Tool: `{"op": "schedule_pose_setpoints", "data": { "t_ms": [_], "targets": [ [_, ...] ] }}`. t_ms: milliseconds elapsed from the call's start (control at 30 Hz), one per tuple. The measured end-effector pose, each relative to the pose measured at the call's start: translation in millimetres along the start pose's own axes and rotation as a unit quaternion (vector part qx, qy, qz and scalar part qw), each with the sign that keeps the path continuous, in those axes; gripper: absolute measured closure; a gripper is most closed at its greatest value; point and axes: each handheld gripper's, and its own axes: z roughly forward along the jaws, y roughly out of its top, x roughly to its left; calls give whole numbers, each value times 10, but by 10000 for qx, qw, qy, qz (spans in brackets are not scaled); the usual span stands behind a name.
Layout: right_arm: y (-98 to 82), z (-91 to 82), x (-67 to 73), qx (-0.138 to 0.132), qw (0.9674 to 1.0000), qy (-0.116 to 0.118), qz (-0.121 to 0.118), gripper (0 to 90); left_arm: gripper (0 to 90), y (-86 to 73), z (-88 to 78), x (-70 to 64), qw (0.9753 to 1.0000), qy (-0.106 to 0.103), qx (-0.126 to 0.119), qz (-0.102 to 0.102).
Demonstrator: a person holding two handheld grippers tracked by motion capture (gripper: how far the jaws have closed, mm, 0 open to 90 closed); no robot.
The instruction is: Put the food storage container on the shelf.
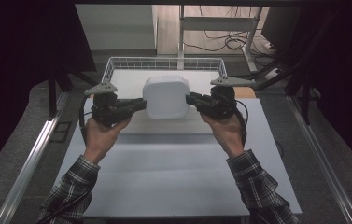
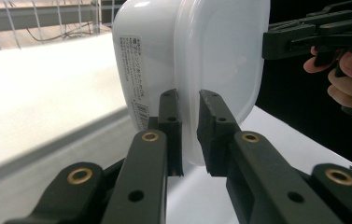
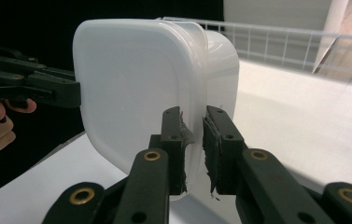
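Together we hold a white box (image 1: pixel 166 97) up above the table (image 1: pixel 173 177) — one gripper at each side, in front of the wire basket (image 1: pixel 113 65). Our left gripper (image 1: pixel 142 105) points inward from the left, its jaws clamped on the box's rim; in the left gripper view the pads (image 2: pixel 171 126) pinch the edge where the lid meets the body. Our right gripper (image 1: pixel 188 99) mirrors it from the right, jaws likewise pinched on the opposite rim, pads (image 3: pixel 172 140) pressed on the plastic. Both forearms rise from below in plaid sleeves (image 1: pixel 71 186), wrists bent inward, hands (image 1: pixel 100 135) wrapped under the gripper bodies. The box stands on edge — lid facing us — clear of the table.
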Motion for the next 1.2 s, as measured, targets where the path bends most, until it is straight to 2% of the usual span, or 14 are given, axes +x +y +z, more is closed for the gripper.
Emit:
{"op": "schedule_pose_setpoints", "data": {
  "t_ms": [100,333,467,667,800,867,933,1200],
  "targets": [
    [106,55,-54,-31,10000,-65,26,776,809,76,34,53,10000,3,-21,-25],
    [216,164,-159,-15,9999,-132,83,772,805,196,139,207,9999,-16,16,-124],
    [250,217,-196,5,9998,-155,146,768,801,231,170,259,9999,-12,25,-166],
    [289,317,-254,104,9995,-171,259,762,794,262,235,357,9994,-44,68,-342],
    [298,349,-275,127,9992,-210,312,755,769,285,265,363,9994,-21,70,-340],
    [310,378,-297,148,9989,-252,356,741,735,304,300,343,9997,93,144,-198],
    [319,405,-309,195,9988,-288,344,733,712,312,311,344,9997,119,171,-159],
    [352,470,-317,234,9985,-383,310,683,647,380,375,373,9994,213,178,-194]
  ]
}}
